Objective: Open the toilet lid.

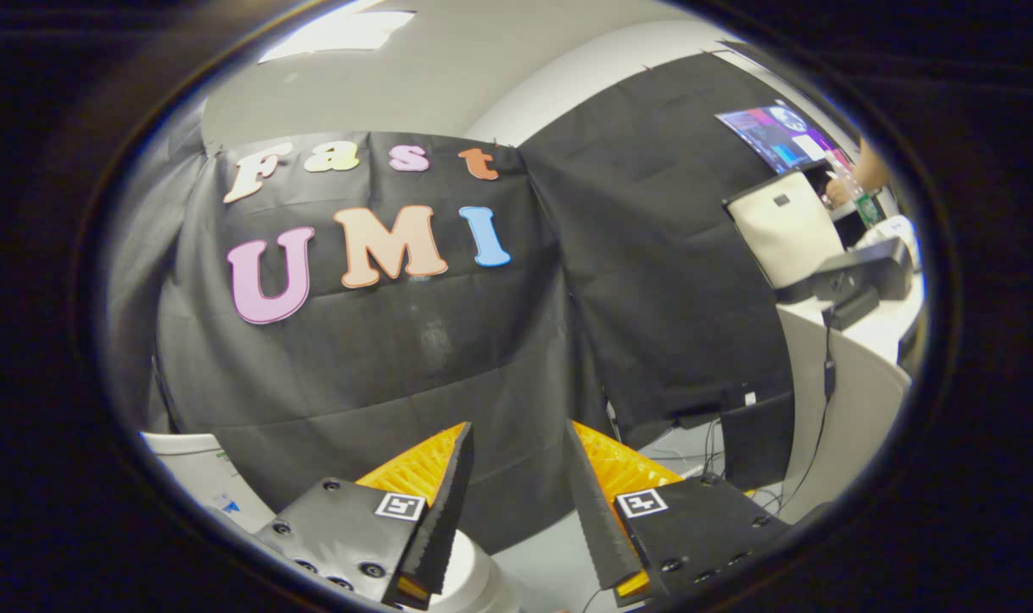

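A: Item one, hand-held gripper (516, 477)?
B: Fingers spread, nothing between them; they point at the black cloth wall (380, 366), not down at the fixture.

A: Item two, the toilet?
B: A white rounded ceramic part (469, 579) shows low, just behind the left finger. A white boxy piece, possibly the tank (197, 477), sits further left. Whether the rounded part is the lid, I cannot tell.

A: Other stock?
B: To the right, a table (886, 328) bearing a cream bag (784, 226), a dark device (869, 272), a lit screen (780, 136); a person's hand (840, 191) by a bottle (861, 200).

A: Risks?
B: In my judgement, the lid edge lies below the fingers' line; descending blind could strike the porcelain or slip off the smooth rim.

A: Legible writing?
B: Square coded markers (399, 506) on both fingers; no brand readable.
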A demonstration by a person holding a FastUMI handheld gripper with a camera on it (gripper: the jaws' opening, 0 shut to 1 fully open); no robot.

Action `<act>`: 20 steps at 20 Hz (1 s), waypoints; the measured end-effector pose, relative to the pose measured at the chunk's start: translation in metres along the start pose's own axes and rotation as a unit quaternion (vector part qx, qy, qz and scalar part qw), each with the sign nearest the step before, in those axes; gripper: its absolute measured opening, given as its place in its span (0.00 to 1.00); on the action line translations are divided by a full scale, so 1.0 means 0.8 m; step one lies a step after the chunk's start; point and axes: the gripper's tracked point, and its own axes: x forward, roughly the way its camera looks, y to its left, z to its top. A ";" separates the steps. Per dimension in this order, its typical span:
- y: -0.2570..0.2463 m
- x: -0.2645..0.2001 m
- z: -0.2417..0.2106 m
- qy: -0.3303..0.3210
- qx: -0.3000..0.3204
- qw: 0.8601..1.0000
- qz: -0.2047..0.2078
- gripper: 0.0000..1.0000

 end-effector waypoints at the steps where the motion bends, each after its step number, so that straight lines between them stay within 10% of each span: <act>1: -0.002 -0.006 -0.008 0.004 0.012 1.000 -0.006 0.67; 20: 0.028 -0.122 -0.231 0.136 0.267 0.952 -0.056 0.67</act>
